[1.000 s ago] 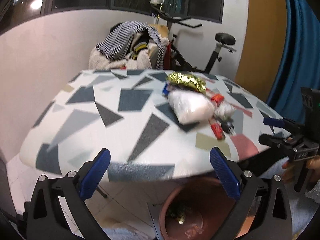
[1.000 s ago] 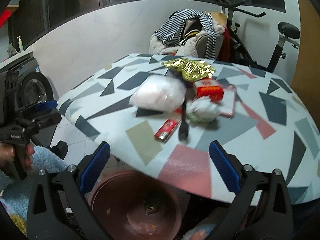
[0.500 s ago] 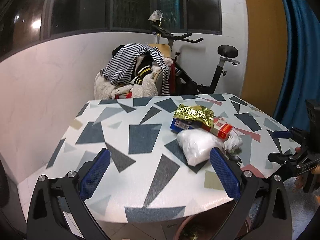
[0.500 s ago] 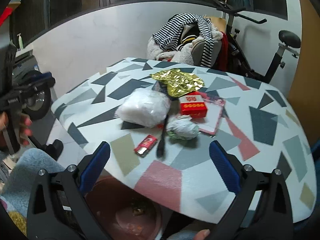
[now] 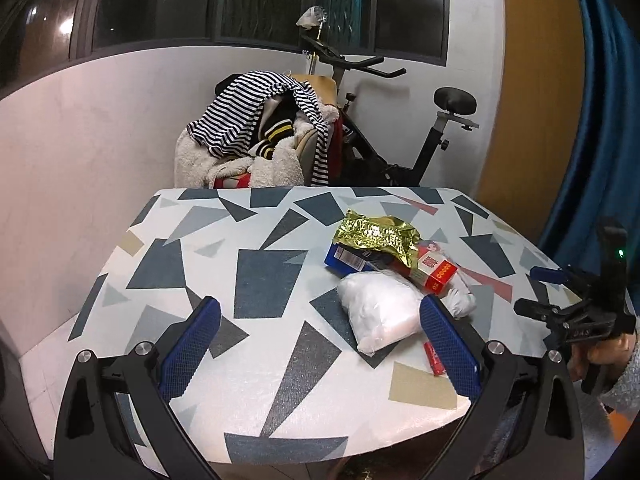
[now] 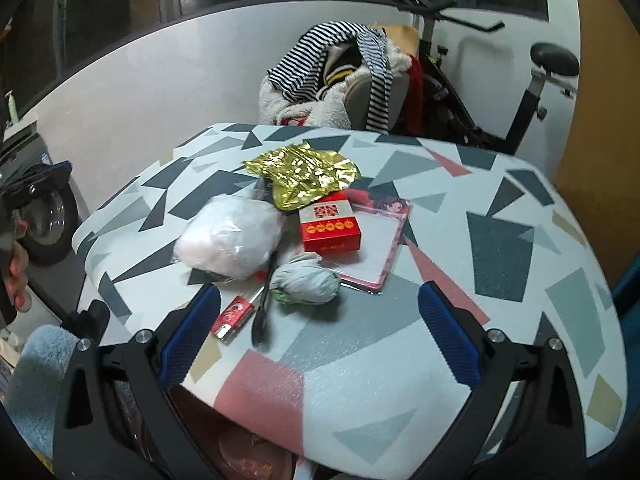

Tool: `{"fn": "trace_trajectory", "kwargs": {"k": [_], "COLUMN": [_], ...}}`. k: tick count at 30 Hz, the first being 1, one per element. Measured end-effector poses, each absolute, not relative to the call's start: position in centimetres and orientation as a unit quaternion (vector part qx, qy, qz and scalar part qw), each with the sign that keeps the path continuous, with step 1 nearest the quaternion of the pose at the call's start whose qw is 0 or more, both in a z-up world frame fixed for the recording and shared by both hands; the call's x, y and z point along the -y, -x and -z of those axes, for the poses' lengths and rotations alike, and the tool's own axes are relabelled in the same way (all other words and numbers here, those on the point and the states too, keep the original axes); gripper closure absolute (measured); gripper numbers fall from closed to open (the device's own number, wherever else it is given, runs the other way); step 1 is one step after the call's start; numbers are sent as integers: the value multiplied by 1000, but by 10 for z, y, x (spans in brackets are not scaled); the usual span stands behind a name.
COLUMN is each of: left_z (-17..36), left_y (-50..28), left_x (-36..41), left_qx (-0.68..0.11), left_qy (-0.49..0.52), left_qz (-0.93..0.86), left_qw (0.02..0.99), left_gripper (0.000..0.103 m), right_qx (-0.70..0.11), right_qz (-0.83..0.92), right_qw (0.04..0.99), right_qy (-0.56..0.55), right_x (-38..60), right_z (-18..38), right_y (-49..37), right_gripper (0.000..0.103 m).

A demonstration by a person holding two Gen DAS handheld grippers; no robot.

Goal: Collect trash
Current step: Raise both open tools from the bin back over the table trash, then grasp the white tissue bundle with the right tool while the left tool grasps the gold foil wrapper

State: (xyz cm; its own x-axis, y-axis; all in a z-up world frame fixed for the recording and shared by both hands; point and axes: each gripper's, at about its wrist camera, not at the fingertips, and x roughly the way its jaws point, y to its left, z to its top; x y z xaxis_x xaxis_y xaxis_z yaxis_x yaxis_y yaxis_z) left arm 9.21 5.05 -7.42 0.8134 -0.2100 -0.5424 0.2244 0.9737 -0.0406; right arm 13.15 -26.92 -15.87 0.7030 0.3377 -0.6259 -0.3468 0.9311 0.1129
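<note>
Counter [image 6: 500, 240]: gold wrapper [image 6: 304, 178], red box [image 6: 329, 227], white bag [image 6: 230, 240], black spoon [image 6: 262, 306] beside the box. Left gripper [image 5: 320, 344] and right gripper [image 6: 318, 334]: jaws spread, empty. Brown bin [image 6: 248, 450] below counter edge, scraps inside.

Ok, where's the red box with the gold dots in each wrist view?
Left wrist: red box, right of centre, just beyond the white bag.
Right wrist: red box, centre, right of the bag.
Shared landmark: gold foil wrapper, directly behind it in both.
</note>
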Motion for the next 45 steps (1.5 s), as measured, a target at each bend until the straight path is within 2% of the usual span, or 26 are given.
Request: {"fn": "trace_trajectory", "kwargs": {"k": [2, 4, 22, 32, 37, 42, 45], "left_z": [78, 81, 116, 120, 123, 131, 141], "left_y": [-96, -99, -129, -135, -169, -231, -267], "left_x": [-48, -46, -32, -17, -22, -37, -41], "left_qx": [-287, -291, -347, -358, -392, -419, -430], "left_qy": [-16, -18, 35, 36, 97, 216, 267], "left_qz": [118, 121, 156, 176, 184, 179, 163], "left_qw": [950, 949, 924, 916, 896, 864, 847], "left_gripper": [6, 6, 6, 6, 6, 31, 40], "right_qx": [-341, -347, -422, -386, -375, -371, -368], "right_qz": [-187, -192, -223, -208, -197, -194, -193], "right_qw": [921, 918, 877, 896, 904, 905, 906], "right_qy": [1, -1, -59, -66, -63, -71, -75], "right_x": [271, 270, 242, 261, 274, 284, 288], "right_z": [162, 167, 224, 205, 197, 194, 194], "right_y": [-139, -148, -202, -191, -190, -195, -196], "right_gripper": [7, 14, 43, 44, 44, 44, 44]}}
